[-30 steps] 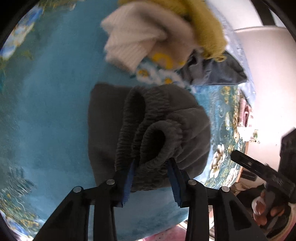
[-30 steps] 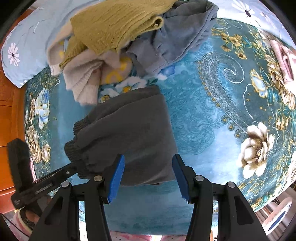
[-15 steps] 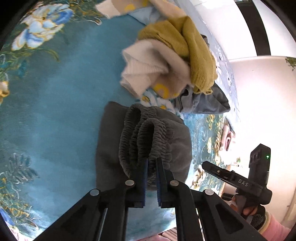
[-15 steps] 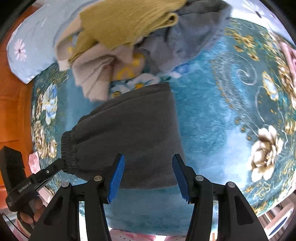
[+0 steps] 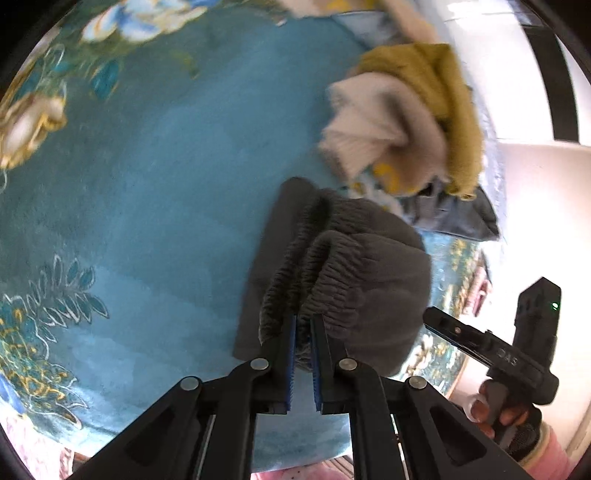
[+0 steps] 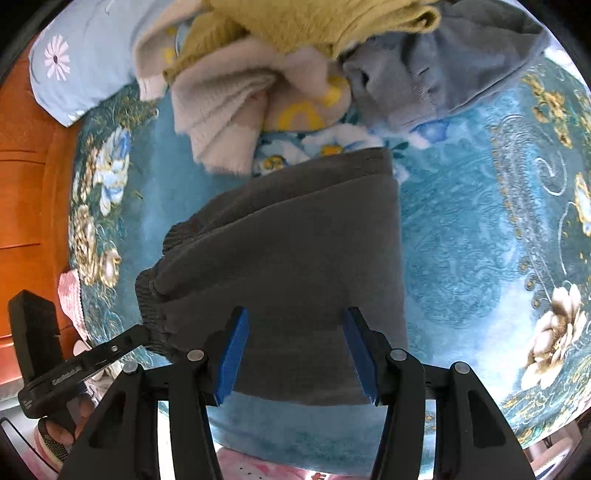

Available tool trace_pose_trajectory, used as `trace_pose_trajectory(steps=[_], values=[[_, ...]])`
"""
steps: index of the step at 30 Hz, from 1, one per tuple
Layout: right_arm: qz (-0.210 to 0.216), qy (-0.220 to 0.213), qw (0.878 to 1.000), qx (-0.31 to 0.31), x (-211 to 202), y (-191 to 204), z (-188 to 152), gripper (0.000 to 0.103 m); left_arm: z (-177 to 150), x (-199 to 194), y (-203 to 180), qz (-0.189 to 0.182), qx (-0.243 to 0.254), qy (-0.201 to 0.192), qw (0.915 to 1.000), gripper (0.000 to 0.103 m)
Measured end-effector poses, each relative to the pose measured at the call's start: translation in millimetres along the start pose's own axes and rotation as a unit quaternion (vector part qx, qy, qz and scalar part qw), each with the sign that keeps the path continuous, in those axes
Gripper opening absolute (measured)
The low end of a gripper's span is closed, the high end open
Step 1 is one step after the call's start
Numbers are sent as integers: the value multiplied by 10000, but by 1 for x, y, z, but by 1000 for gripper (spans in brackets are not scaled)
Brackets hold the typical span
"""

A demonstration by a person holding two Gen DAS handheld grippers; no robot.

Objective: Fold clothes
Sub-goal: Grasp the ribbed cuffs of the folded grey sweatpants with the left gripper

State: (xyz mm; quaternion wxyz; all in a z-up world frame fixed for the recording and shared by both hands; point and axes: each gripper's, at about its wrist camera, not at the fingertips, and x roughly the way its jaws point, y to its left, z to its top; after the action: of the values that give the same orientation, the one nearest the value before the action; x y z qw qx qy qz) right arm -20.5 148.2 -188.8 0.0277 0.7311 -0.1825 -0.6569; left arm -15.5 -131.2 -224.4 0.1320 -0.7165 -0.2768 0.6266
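Since a second before, the left gripper (image 5: 303,334) had pinched shut on the stretchy waistband (image 5: 332,273) of the gray pants (image 6: 295,258), where earlier its blue pads stood wide on both sides of it. The left camera had also swung, so the pile of clothes slid toward the upper right of its view.

The pads were close together, with a thin bit of the bunched waistband squeezed between them. The pants lay folded on the blue flowered blanket (image 5: 155,206), and the waistband end was lifted a little at the gripper.

The right gripper (image 6: 295,350) was wide open. Its two blue pads hung above the near edge of the pants, one on each side, and held nothing.

Behind the pants sat a messy pile: a yellow sweater (image 6: 325,22), a cream sweater (image 6: 229,107) and a gray-blue top (image 6: 436,77). A light blue pillow (image 6: 77,62) with a daisy lay at the far left corner, next to the orange wooden headboard (image 6: 26,184).
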Motion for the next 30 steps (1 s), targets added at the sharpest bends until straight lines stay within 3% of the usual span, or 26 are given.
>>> trace_pose_trajectory(steps=[6, 10, 18, 23, 30], values=[[-222, 197, 9995, 90, 21, -11, 6, 56, 5, 11, -15, 111, 259, 130, 9995, 11], [-113, 119, 9996, 250, 19, -21, 2, 57, 14, 8, -28, -114, 429, 96, 9990, 22], [2, 54, 9992, 388, 13, -25, -9, 57, 29, 5, -59, -516, 868, 40, 9949, 24], [-34, 45, 9991, 432, 12, -22, -8, 58, 44, 14, -64, -868, 676, 150, 9938, 24], [-56, 38, 9983, 581, 13, -29, -9, 58, 58, 23, -52, -751, 186, 196, 9968, 25]])
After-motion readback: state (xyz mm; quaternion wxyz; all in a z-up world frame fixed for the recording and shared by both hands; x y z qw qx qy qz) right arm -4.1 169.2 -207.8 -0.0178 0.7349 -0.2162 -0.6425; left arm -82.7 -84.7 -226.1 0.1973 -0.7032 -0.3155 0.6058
